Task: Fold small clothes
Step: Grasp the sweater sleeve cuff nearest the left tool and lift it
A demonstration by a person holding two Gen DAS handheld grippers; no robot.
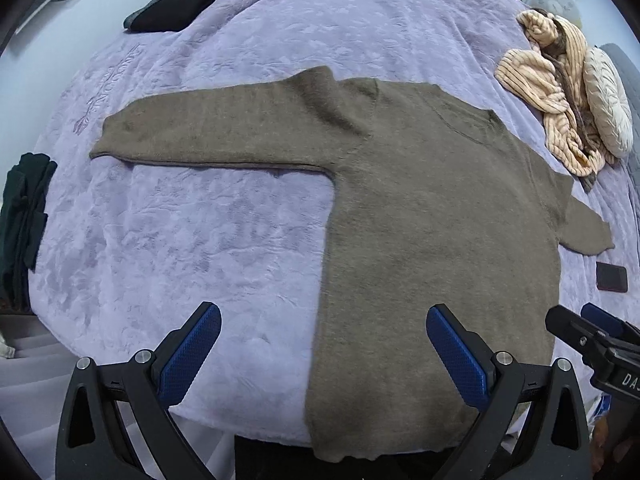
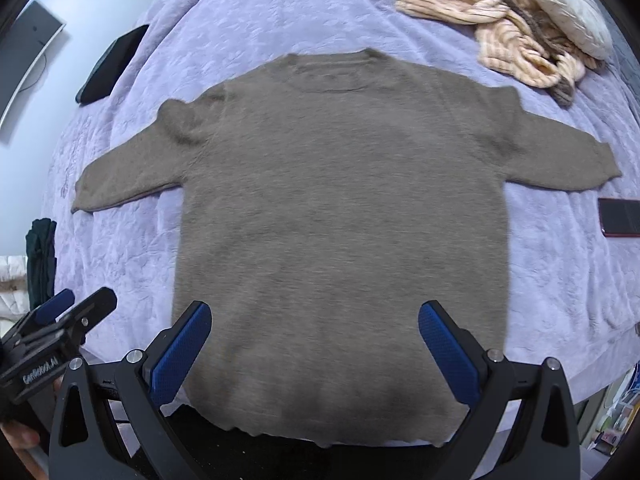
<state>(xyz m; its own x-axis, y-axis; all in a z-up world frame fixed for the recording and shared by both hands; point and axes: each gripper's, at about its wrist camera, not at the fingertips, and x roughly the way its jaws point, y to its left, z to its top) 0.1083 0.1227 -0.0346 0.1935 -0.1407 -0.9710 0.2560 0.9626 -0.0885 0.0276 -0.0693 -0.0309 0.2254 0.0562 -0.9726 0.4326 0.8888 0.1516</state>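
A grey-brown fuzzy sweater (image 1: pixel 432 220) (image 2: pixel 340 200) lies flat on the lilac blanket, both sleeves stretched out sideways, its hem hanging over the near edge of the bed. My left gripper (image 1: pixel 324 320) is open, hovering above the hem's left corner, nothing between its blue pads. My right gripper (image 2: pixel 316 316) is open too, hovering over the middle of the hem. Each gripper shows in the other's view: the right gripper (image 1: pixel 592 328) at the right edge, the left gripper (image 2: pixel 76 304) at the lower left.
The lilac blanket (image 1: pixel 208 240) covers the bed. A striped peach garment (image 1: pixel 548 80) and a pale cushion (image 1: pixel 608 100) lie far right. A black folded item (image 1: pixel 180 2) sits far left, dark green clothes (image 1: pixel 24 216) at the left edge, a phone (image 2: pixel 620 216) right of the sweater.
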